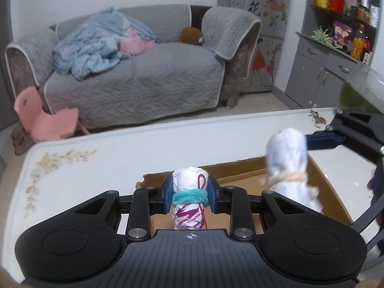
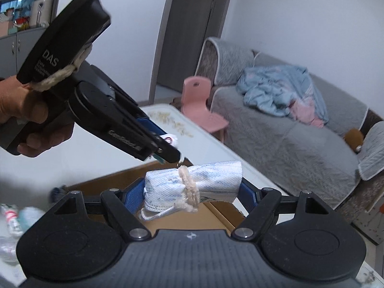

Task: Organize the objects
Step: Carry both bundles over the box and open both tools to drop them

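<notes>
My left gripper (image 1: pixel 190 192) is shut on an upright white roll with purple marks (image 1: pixel 189 180), bound by a teal fuzzy band and a red string. My right gripper (image 2: pixel 192 188) is shut on a white roll with blue print (image 2: pixel 211 176), tied with cream cord and lying crosswise between the blue pads. The left wrist view shows that roll (image 1: pixel 286 158) blurred at the right, with one blue finger (image 1: pixel 322 140) behind it. Both rolls hang over an open cardboard box (image 1: pixel 240 171) on the white table (image 1: pixel 96 158). A hand (image 2: pixel 14 100) grips the left tool.
A grey sofa (image 1: pixel 134 84) with a blue blanket and a pink child's chair (image 1: pixel 45 117) stand beyond the table. A glass jar with green contents (image 1: pixel 360 91) sits at the table's far right. Plastic bottles (image 2: pixel 14 218) lie left of the box. Grey cabinets (image 1: pixel 319 72) line the wall.
</notes>
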